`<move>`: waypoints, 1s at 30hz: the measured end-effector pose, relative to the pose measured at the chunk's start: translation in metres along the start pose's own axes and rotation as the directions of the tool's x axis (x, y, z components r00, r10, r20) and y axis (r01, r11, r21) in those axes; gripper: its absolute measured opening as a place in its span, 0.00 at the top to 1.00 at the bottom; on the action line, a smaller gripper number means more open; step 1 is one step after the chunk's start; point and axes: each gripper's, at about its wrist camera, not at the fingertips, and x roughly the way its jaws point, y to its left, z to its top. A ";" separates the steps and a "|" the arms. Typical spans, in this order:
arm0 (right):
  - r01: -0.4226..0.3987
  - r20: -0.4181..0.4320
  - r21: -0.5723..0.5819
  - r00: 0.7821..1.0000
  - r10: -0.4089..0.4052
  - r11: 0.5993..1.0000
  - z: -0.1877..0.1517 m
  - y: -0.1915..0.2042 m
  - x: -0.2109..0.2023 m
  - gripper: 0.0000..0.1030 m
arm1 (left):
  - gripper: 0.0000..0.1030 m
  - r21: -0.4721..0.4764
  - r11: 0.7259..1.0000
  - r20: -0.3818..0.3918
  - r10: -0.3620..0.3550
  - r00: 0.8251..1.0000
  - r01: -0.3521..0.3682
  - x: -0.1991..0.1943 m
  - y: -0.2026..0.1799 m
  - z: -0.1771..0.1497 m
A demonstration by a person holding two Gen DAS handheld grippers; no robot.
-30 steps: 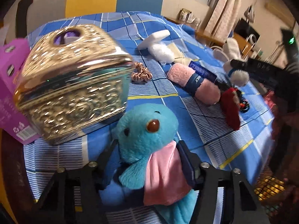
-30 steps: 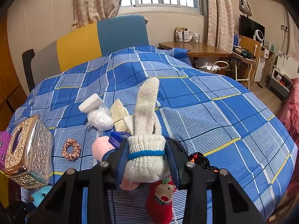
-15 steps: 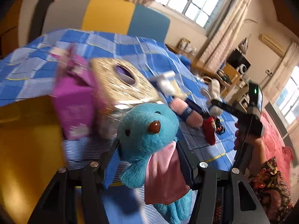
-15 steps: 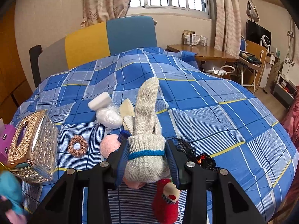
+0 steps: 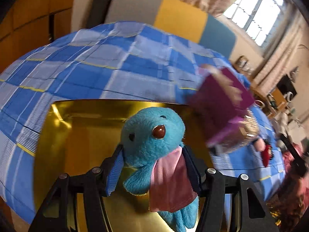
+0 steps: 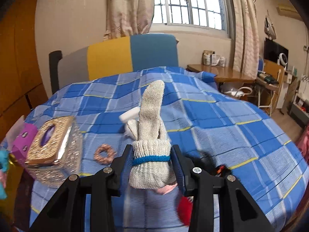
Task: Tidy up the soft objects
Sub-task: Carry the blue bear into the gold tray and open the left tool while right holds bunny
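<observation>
Both toys (image 5: 152, 145) (image 6: 152, 135) upright, heads up

The left hand-held gripper (image 5: 152, 171) grips a blue plush toy (image 5: 154, 147) with a pink cloth on its front, its jaws having just eased apart slightly. Under the toy sits a shiny gold container (image 5: 81, 135) at the near edge of the blue checked bed (image 5: 108, 65), with a blurred purple box (image 5: 220, 104) to its right.

I count one blue plush toy (image 5: 152, 135), one knitted glove (image 6: 151, 135), one scrunchie (image 6: 104, 154), one gold tissue box (image 6: 52, 147), one purple box (image 5: 222, 104), one gold bin (image 5: 85, 135) and one white block (image 6: 129, 114). Two chairs stand behind the bed: one yellow (image 6: 109, 56), one blue (image 6: 154, 52).
</observation>
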 end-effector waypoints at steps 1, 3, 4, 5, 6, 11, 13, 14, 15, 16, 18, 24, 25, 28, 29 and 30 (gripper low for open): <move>-0.011 -0.003 0.000 1.000 0.011 1.000 -0.003 0.004 -0.003 0.61 | 0.41 0.003 0.999 -0.015 0.044 0.999 -0.044 0.006 0.012 0.005; -0.033 -0.001 -0.001 0.999 0.033 0.999 -0.010 0.014 -0.010 0.61 | 0.41 0.011 0.997 -0.038 0.078 0.996 -0.078 0.014 0.027 0.010; -0.051 -0.001 0.002 0.999 0.051 0.999 -0.013 0.018 -0.014 0.61 | 0.41 0.008 0.995 -0.051 0.104 0.993 -0.104 0.018 0.037 0.013; -0.067 -0.002 0.003 0.998 0.067 0.998 -0.016 0.023 -0.019 0.61 | 0.41 0.014 0.993 -0.069 0.121 0.990 -0.120 0.023 0.045 0.017; -0.083 -0.001 0.003 0.997 0.083 0.997 -0.020 0.029 -0.024 0.61 | 0.40 0.023 0.992 -0.075 0.128 0.989 -0.126 0.025 0.048 0.018; -0.157 0.004 -0.003 0.988 0.157 0.988 -0.029 0.054 -0.047 0.61 | 0.34 0.106 0.963 -0.090 0.258 0.962 -0.249 0.040 0.064 0.030; -0.189 0.006 -0.018 0.982 0.189 0.982 -0.031 0.065 -0.057 0.61 | 0.32 0.108 0.956 -0.090 0.283 0.955 -0.273 0.041 0.071 0.033; -0.203 0.008 -0.033 0.979 0.204 0.979 -0.032 0.072 -0.062 0.61 | 0.30 0.104 0.955 -0.087 0.287 0.954 -0.278 0.041 0.074 0.035; -0.212 0.008 -0.046 0.977 0.212 0.976 -0.033 0.078 -0.066 0.61 | 0.24 0.098 0.954 -0.082 0.291 0.953 -0.283 0.041 0.078 0.038; -0.227 0.006 -0.061 0.974 0.228 0.972 -0.033 0.086 -0.071 0.61 | 0.21 0.087 0.955 -0.073 0.291 0.954 -0.285 0.038 0.081 0.039; -0.256 0.004 -0.080 0.966 0.257 0.963 -0.036 0.098 -0.079 0.61 | 0.20 0.046 0.961 -0.053 0.276 0.960 -0.274 0.029 0.087 0.042; -0.363 -0.037 -0.155 0.932 0.362 0.919 -0.046 0.143 -0.097 0.61 | 0.01 -0.193 0.970 0.091 0.167 0.982 -0.147 -0.024 0.104 0.030; -0.384 -0.050 -0.171 0.923 0.381 0.907 -0.047 0.154 -0.100 0.61 | 0.01 -0.236 0.966 0.114 0.136 0.984 -0.107 -0.033 0.107 0.022; -0.446 -0.102 -0.210 0.895 0.434 0.870 -0.052 0.188 -0.103 0.61 | 0.01 -0.277 0.960 0.144 0.082 0.986 -0.039 -0.048 0.105 0.000; -0.462 -0.125 -0.225 0.887 0.445 0.858 -0.054 0.202 -0.102 0.61 | 0.01 -0.274 0.961 0.149 0.068 0.987 -0.025 -0.052 0.102 -0.006; -0.478 -0.151 -0.241 0.878 0.454 0.845 -0.056 0.217 -0.101 0.61 | 0.01 -0.270 0.963 0.155 0.059 0.986 -0.015 -0.056 0.099 -0.010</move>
